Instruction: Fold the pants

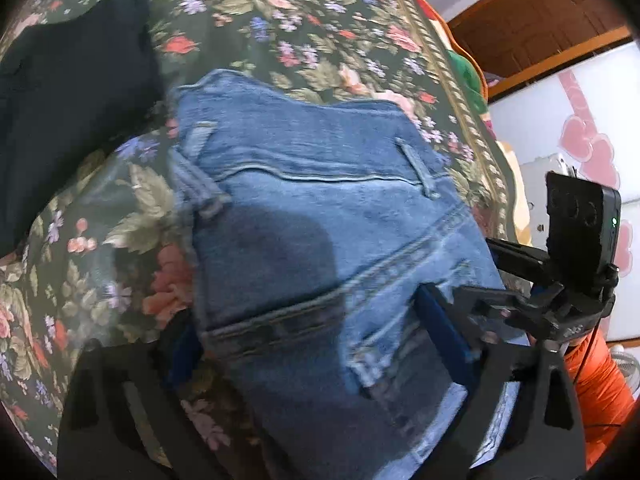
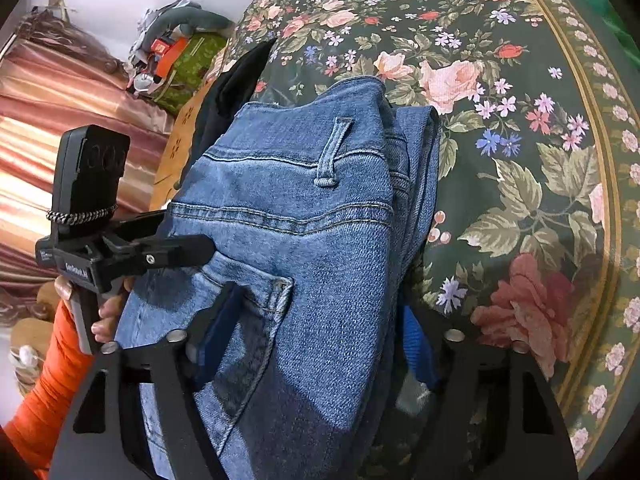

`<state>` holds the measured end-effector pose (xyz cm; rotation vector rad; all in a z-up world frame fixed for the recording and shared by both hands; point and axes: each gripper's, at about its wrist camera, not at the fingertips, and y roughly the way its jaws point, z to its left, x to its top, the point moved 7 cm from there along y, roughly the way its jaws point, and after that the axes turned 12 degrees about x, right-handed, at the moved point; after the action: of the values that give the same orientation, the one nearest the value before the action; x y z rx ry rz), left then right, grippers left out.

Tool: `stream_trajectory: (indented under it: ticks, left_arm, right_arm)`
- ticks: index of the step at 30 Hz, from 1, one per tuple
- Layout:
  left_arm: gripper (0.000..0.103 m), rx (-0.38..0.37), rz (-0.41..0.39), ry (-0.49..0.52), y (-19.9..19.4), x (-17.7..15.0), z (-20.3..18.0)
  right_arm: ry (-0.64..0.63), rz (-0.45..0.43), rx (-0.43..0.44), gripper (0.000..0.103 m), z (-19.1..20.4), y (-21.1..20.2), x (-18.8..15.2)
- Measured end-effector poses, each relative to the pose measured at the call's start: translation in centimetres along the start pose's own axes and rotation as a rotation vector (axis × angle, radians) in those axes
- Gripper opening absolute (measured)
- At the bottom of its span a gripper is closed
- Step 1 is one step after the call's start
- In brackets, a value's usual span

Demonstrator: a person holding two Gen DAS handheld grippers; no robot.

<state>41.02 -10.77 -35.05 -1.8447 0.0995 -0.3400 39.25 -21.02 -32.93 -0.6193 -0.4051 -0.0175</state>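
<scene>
Folded blue jeans [image 1: 320,208] lie on the flowered bedspread [image 1: 280,20], waistband and belt loops facing up. My left gripper [image 1: 314,342] points down over them, jaws wide. Its left pad [image 1: 182,354] sits at the denim's left edge and its right pad [image 1: 444,332] rests on the cloth. My right gripper [image 2: 320,338] straddles the jeans [image 2: 304,200] by the back pocket, open. One pad [image 2: 222,332] lies on the pocket and the other pad [image 2: 416,340] sits at the folded right edge. The denim between both pairs of pads looks flat, not bunched.
A dark garment [image 1: 68,104] lies on the bed at the upper left. The bedspread's gold border [image 2: 592,120] marks the bed edge on the right. An orange sleeve [image 2: 48,392] and a hand hold the left gripper's handle. Curtains and clutter stand beyond the bed.
</scene>
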Motion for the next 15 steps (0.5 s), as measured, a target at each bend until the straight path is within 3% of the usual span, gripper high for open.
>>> stream_trajectory:
  ticks: [3,6,10,15]
  left_arm:
    - [0.08,0.04,-0.028,0.019,-0.6,-0.1,-0.6]
    - [0.069,0.05,-0.055,0.016,-1.6,-0.3,-0.5]
    - [0.053,0.055,-0.1,0.03,-3.7,-0.9,-0.7]
    - [0.045,0.087,-0.209,0.056,-7.4,-1.6,-1.1]
  right_arm:
    - [-0.003,-0.006,-0.012,0.04,0.4,-0.3,0.3]
    - [-0.029,-0.012,-0.021,0.03,1.1,-0.9,0.5]
    - [-0.111,-0.028,-0.061,0.026,3.0,-1.3,0.5]
    - [-0.212,-0.081,-0.082,0.024,6.1,-2.2,1.2]
